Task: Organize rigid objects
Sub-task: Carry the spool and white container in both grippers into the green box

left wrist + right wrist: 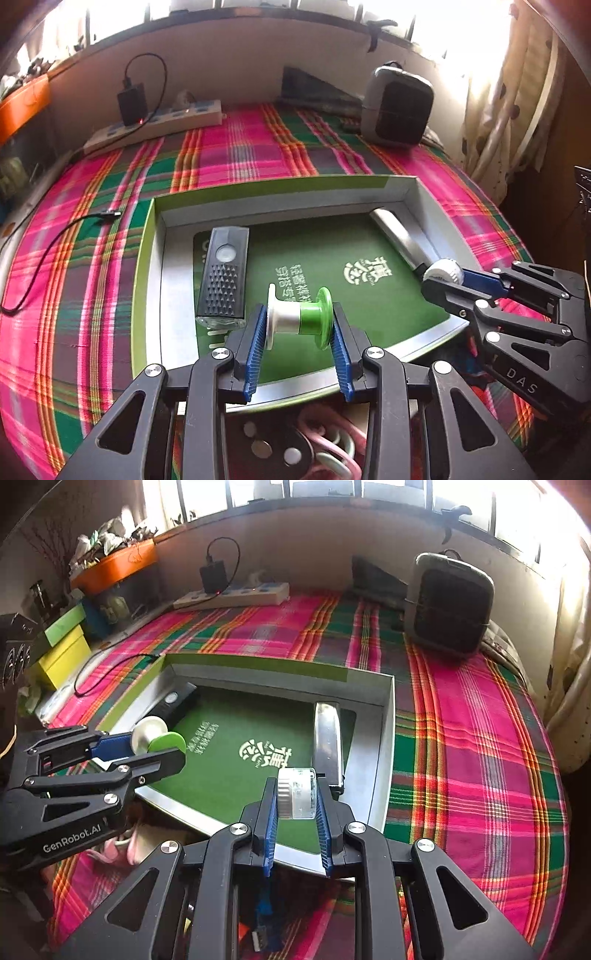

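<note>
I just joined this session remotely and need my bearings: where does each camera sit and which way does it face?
Left wrist: sits on the left gripper, looking down along its fingers at the box; it grips a spool, with the right gripper at its right.
Right wrist: sits on the right gripper, facing the same box; it grips a small jar, with the left gripper at its left.
Shared: box, flashlight, knife, plaid cloth.
</note>
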`<state>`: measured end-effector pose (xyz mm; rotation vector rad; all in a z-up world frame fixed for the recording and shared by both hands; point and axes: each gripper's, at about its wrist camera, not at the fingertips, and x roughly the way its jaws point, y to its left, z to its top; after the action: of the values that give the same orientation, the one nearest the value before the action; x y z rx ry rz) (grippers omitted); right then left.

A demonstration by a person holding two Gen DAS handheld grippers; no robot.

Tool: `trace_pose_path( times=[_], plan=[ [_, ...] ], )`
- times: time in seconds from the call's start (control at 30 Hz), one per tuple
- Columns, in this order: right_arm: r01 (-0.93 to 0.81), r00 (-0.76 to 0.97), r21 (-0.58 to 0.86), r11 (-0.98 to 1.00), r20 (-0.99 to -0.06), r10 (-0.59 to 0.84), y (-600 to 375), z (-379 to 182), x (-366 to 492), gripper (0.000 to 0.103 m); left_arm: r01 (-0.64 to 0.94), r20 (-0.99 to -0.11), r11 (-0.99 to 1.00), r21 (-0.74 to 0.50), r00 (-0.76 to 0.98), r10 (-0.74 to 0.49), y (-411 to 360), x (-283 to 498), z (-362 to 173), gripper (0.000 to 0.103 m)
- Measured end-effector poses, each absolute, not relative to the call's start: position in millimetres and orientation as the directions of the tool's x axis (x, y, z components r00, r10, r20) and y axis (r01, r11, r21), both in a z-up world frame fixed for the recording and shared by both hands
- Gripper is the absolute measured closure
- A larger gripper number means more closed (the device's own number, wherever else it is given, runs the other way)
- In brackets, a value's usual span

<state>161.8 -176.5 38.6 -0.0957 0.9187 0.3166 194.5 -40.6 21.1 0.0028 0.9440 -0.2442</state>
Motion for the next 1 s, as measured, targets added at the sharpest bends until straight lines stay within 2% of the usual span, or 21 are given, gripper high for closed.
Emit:
trace_pose_path(
  times=[0.47,1.0],
  plan=[
    [-0.285,0.563,-0.025,0.958,-0.814,0.146,-175,29,169,0.083,0.175,-0.808,0.981,-0.085,0.564,-0.171,-30,202,16,0.070],
    [-0.275,0.574,-0.059,0.959,-0.811,0.115,-173,28,170,0.083,0.172,-0.806,0.982,-0.078,0.569,-0.164,-29,202,16,0.070]
  ],
)
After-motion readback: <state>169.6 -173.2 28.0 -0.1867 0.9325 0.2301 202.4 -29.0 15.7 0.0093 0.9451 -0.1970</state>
